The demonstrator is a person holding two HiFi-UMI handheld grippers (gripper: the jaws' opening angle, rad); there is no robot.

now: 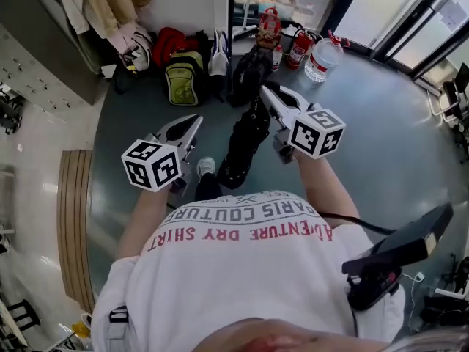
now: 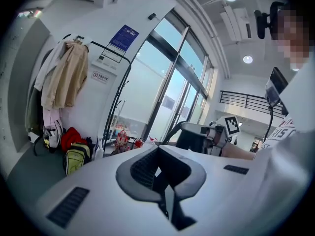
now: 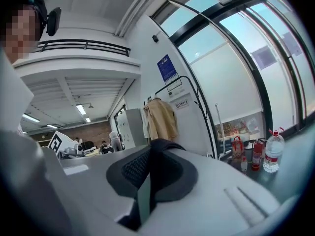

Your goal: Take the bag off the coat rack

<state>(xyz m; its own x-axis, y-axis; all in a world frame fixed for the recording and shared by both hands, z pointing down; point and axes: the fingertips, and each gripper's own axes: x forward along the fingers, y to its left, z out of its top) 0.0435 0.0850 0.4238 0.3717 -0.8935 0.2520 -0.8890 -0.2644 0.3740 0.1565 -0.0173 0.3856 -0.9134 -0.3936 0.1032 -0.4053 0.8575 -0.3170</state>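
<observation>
A black bag (image 1: 242,149) hangs in front of me, above the grey floor. My right gripper (image 1: 265,92) is shut on its strap at the top. In the right gripper view the dark strap (image 3: 161,144) lies over the tips and down between the closed jaws. My left gripper (image 1: 192,123) is held level to the left of the bag, shut, with nothing in it and apart from the bag. The black coat rack (image 2: 116,85) stands by the white wall with a beige coat (image 2: 64,75) still on it. It is also in the right gripper view, the coat rack (image 3: 197,107) beside the glass.
On the floor under the rack lie a green backpack (image 1: 181,79), a red bag (image 1: 170,44) and a black backpack (image 1: 249,68). Fire extinguishers (image 1: 300,48) and a water jug (image 1: 322,57) stand by the glass doors. A wooden bench (image 1: 73,218) is at my left.
</observation>
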